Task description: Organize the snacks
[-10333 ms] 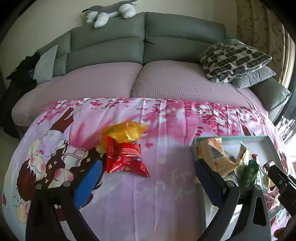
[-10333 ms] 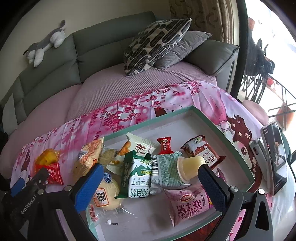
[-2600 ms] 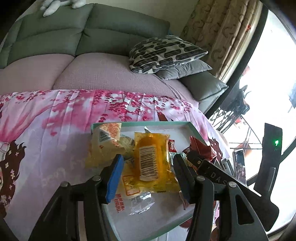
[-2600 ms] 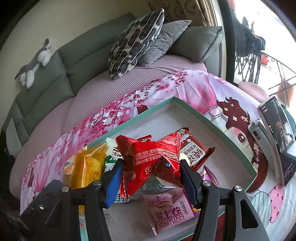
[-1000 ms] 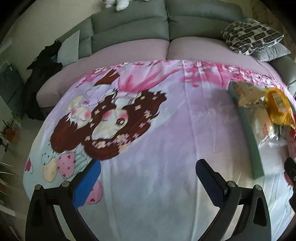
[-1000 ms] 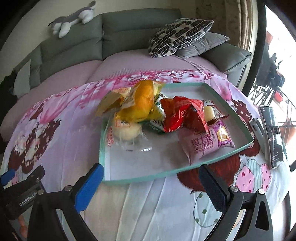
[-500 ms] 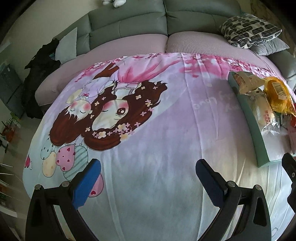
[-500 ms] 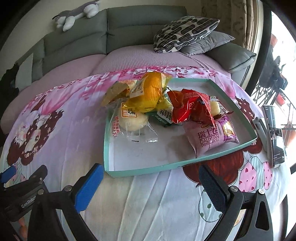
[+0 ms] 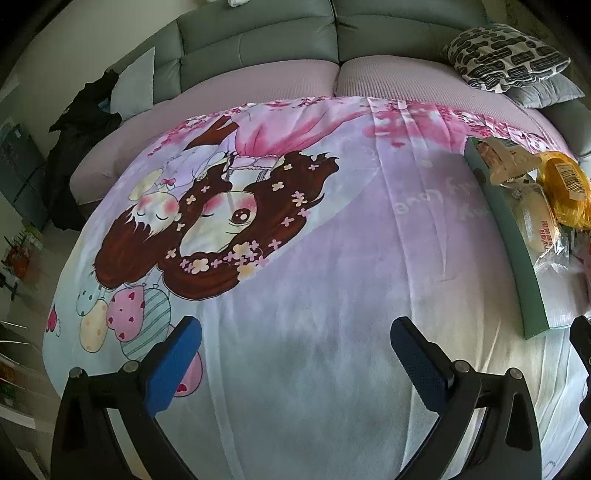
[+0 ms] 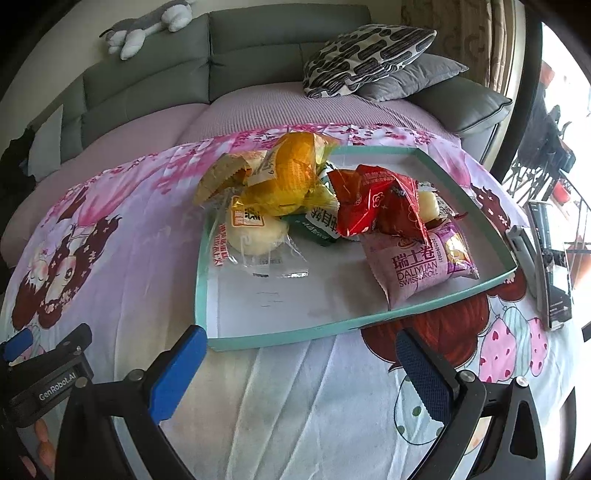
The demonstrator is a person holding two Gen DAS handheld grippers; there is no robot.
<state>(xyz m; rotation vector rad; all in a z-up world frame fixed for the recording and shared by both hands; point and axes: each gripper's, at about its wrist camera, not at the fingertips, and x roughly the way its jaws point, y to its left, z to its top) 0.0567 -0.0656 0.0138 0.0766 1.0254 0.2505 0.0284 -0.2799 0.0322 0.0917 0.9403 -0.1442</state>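
A shallow teal-rimmed tray (image 10: pixel 280 338) lies on the cartoon-print cloth and holds several snack packs. On top of the pile sit a yellow bag (image 10: pixel 291 177) and a red bag (image 10: pixel 380 206), with a pink Swiss-roll pack (image 10: pixel 417 262) and a clear-wrapped bun (image 10: pixel 255 229) beside them. My right gripper (image 10: pixel 299 363) stands open and empty just in front of the tray's near rim. My left gripper (image 9: pixel 295 350) is open and empty over bare cloth, left of the tray (image 9: pixel 517 254); the yellow bag (image 9: pixel 565 188) shows at that view's right edge.
A phone and a stand (image 10: pixel 550 258) lie on the cloth right of the tray. Behind the table is a grey sofa (image 10: pixel 258 55) with patterned cushions (image 10: pixel 365 55) and a plush toy (image 10: pixel 147 26). Dark clothing (image 9: pixel 81 122) hangs at the sofa's left end.
Both grippers let go of their bags, which now lie in the tray, and drew back towards the table's near side. In the last half second both edged slightly further back.
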